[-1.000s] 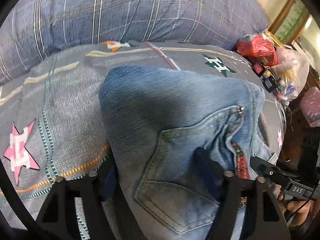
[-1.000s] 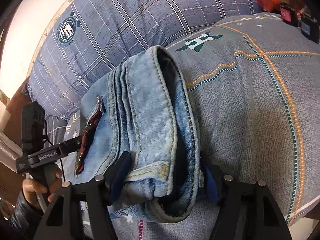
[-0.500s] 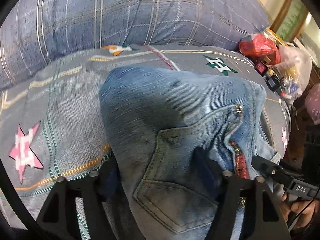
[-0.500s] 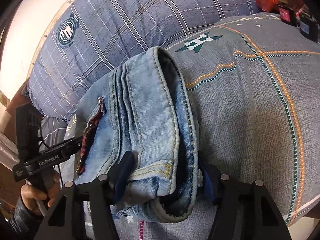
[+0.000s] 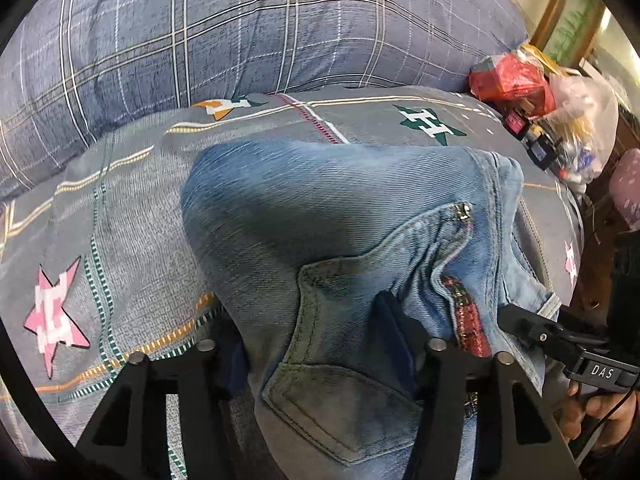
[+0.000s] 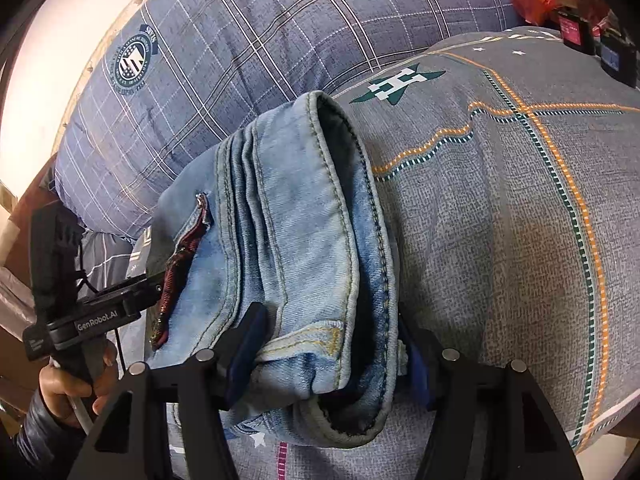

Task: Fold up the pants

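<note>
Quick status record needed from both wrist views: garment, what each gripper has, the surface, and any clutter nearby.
garment: blue jeans, folded into a thick bundle
left gripper: shut on jeans at the back pocket
right gripper: shut on jeans at the stacked waistband and hem edges
surface: grey bedspread with star prints
behind: plaid pillow
clutter: red plastic bag and small items at the bed's far edge
</note>
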The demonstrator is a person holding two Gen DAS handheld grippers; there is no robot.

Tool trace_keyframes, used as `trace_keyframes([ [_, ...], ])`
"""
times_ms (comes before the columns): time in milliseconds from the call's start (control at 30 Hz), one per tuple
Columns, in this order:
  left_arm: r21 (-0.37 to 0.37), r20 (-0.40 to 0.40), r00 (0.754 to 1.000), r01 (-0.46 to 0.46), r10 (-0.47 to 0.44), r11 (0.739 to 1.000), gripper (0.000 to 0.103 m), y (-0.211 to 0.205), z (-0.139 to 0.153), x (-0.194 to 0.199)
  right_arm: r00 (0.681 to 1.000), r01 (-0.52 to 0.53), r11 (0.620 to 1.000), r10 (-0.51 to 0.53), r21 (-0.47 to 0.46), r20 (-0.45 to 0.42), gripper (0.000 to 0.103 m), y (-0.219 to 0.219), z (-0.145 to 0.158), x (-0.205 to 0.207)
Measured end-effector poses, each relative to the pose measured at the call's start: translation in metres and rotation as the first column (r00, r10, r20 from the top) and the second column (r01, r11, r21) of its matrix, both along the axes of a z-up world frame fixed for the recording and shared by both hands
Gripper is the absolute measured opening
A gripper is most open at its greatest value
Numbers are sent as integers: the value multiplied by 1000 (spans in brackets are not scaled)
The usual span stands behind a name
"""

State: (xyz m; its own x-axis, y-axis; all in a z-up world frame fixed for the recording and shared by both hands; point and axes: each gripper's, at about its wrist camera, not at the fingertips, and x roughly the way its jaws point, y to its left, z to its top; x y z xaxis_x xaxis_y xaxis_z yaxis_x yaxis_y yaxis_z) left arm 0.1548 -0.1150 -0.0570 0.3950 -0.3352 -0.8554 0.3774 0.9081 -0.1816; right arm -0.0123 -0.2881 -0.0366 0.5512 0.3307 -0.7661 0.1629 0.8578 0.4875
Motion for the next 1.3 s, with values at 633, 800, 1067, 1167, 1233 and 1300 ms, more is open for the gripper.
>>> trace_keyframes([
  [633, -156, 32, 999, -37, 43, 987, 36, 12, 8, -2, 999, -22, 996, 26, -84, 39, 55, 8, 10, -1],
  [800, -177, 97, 995, 13, 4, 984, 27, 6, 35, -12, 993, 17, 992, -3, -126, 114, 45, 7, 26, -10],
  [1067, -193, 140, 989, 74, -47, 978, 26, -14, 64, -20, 978, 92, 987, -65, -132, 200, 41, -6, 44, -21],
  [1167, -197, 136, 989, 82, -55, 977, 26, -18, 70, -19, 963, 115, 981, -71, -158, 261, 41, -6, 57, -26],
  [1233, -200, 140, 988, 93, -65, 975, 26, -21, 76, -18, 956, 135, 979, -90, -150, 278, 41, -9, 64, -28],
  [1300, -213, 152, 986, 100, -68, 972, 25, -24, 83, -20, 951, 154, 979, -110, -135, 288, 41, -12, 70, -29],
])
